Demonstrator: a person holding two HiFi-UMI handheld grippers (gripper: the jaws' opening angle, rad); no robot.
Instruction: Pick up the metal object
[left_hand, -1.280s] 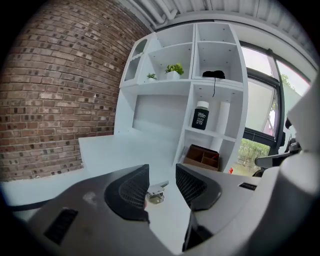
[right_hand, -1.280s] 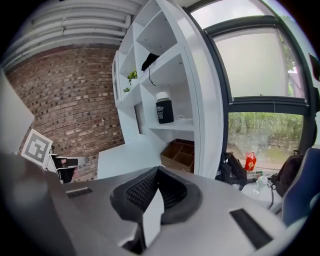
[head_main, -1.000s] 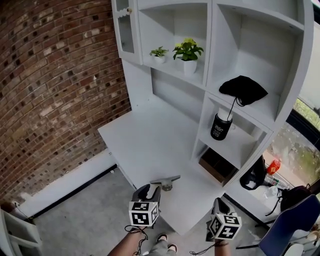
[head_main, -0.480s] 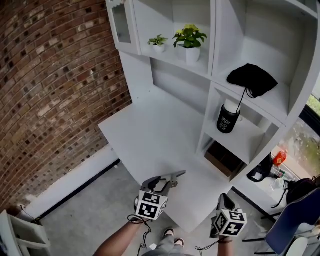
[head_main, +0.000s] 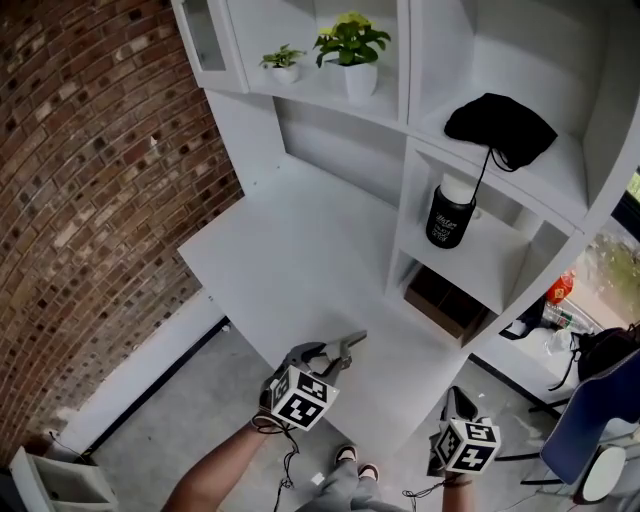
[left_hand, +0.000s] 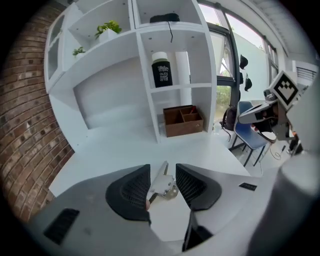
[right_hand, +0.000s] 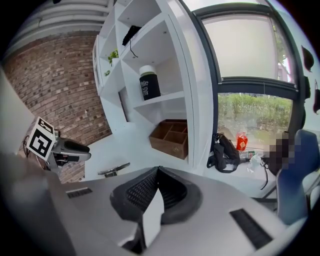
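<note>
The right gripper (right_hand: 157, 171) is held pressed together and empty, off the desk (head_main: 290, 250) edge. The left gripper (left_hand: 162, 169), brought forward since a second ago, is spread around the metal object (left_hand: 161, 186), which lies near the desk's front corner. A wooden box (left_hand: 183, 120) is seen beyond.

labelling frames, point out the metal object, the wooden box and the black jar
metal object (left_hand: 161, 184), left gripper view, on its flat plate
wooden box (left_hand: 184, 125), left gripper view, on its front wall
black jar (left_hand: 161, 75), left gripper view, on its labelled side
</note>
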